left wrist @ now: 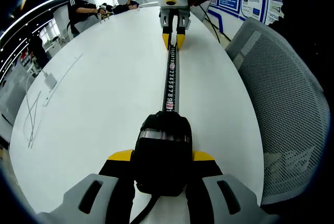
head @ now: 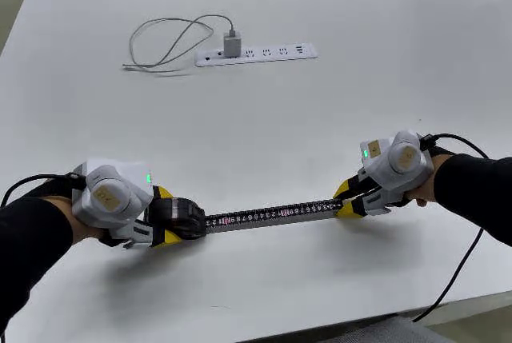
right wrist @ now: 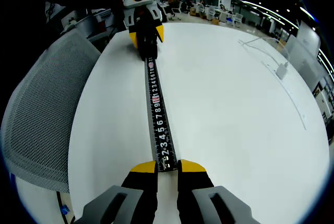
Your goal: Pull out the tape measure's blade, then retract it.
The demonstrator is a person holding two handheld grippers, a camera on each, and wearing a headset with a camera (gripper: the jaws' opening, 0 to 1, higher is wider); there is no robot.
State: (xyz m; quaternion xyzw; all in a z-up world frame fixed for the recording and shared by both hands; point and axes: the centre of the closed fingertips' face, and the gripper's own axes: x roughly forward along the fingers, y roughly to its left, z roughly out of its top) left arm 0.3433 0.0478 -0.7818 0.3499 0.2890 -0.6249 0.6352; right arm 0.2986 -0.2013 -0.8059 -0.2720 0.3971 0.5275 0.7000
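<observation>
Head view shows a black tape measure (head: 180, 217) low on the white table (head: 320, 119) at about 7 o'clock. Its dark blade (head: 272, 215), printed with pale numerals and a small red-marked patch, is drawn out straight toward 4 o'clock. The left gripper (head: 170, 225) clamps the case from both sides, with a yellow-tipped jaw pressed against each flank. The right gripper (head: 346, 199) is pinched shut on the blade's far end, so the tape spans the gap between the two tools. In the left gripper view the case sits at 6 o'clock between the jaws and the blade runs up to the other tool at 12 o'clock. The right gripper view mirrors this, with the blade's end caught at 6 o'clock. The end hook is hidden between those jaws. Much of the case is covered by the jaws in the head view, and a dark cord under it is cut off in the left gripper view. Whether the blade touches the table or hangs just above it cannot be told.
</observation>
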